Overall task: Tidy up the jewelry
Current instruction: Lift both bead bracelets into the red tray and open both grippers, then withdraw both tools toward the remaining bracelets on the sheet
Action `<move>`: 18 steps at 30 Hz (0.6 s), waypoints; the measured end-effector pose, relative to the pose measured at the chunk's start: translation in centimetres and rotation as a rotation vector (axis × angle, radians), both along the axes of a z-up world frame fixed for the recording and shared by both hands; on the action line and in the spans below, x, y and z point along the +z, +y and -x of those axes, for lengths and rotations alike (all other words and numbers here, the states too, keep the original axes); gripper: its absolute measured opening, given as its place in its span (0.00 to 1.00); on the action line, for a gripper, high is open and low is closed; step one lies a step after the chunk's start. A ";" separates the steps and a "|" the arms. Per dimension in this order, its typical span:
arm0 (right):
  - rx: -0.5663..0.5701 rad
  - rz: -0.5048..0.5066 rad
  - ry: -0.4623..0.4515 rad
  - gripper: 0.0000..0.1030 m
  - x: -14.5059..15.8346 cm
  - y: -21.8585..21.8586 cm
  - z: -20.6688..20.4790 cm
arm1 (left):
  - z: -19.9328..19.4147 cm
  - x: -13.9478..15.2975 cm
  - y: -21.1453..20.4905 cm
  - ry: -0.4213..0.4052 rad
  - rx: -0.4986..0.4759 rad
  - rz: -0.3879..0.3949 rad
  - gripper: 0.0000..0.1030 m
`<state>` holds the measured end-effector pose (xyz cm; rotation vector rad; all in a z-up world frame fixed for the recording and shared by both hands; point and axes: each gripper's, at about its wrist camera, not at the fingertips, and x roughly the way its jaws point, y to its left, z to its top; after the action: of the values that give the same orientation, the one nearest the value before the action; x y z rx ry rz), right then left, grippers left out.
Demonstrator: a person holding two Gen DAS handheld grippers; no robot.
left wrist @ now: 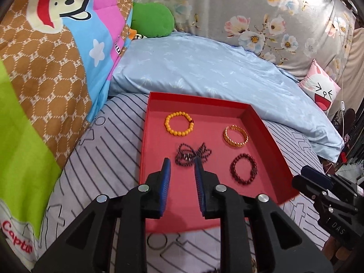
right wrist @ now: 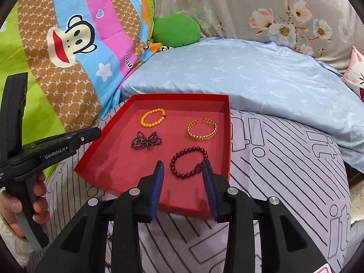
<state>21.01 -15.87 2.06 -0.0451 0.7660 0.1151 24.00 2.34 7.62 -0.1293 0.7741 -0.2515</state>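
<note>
left gripper point(left wrist: 182, 165) parted, empty, over red tray point(left wrist: 159, 195)

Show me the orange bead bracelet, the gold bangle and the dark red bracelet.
orange bead bracelet point(left wrist: 179, 123): left wrist view, left beads.
gold bangle point(right wrist: 201, 130): right wrist view, front band.
dark red bracelet point(right wrist: 179, 157): right wrist view, upper-left beads.

bed with striped grey-white sheet point(right wrist: 284, 159). directly on it: red tray point(right wrist: 109, 173) near centre, pale blue pillow point(right wrist: 227, 77) touching the tray's far edge, cartoon-print quilt point(right wrist: 68, 68) bunched at left.
</note>
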 end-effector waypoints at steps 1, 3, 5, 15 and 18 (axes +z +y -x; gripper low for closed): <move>-0.002 -0.002 0.000 0.33 0.1 0.0 0.5 | 0.6 0.1 0.0 -0.005 -0.001 -0.002 0.20; -0.007 -0.005 -0.001 0.34 0.2 0.0 1.6 | 2.0 0.3 0.0 -0.015 -0.001 -0.014 0.20; -0.012 -0.009 -0.001 0.35 0.2 -0.2 2.6 | 3.2 0.4 -0.2 -0.022 -0.004 -0.030 0.20; -0.055 -0.024 0.031 0.36 -1.2 -1.5 8.1 | 9.5 -1.6 -0.8 0.000 -0.025 -0.055 0.25; -0.071 -0.016 0.051 0.36 -2.2 -1.9 10.0 | 11.2 -2.6 -0.9 0.026 -0.024 -0.041 0.26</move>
<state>11.06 -17.75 -0.17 0.0004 0.8172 0.0553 12.81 1.45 5.01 -0.0844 0.8067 -0.2574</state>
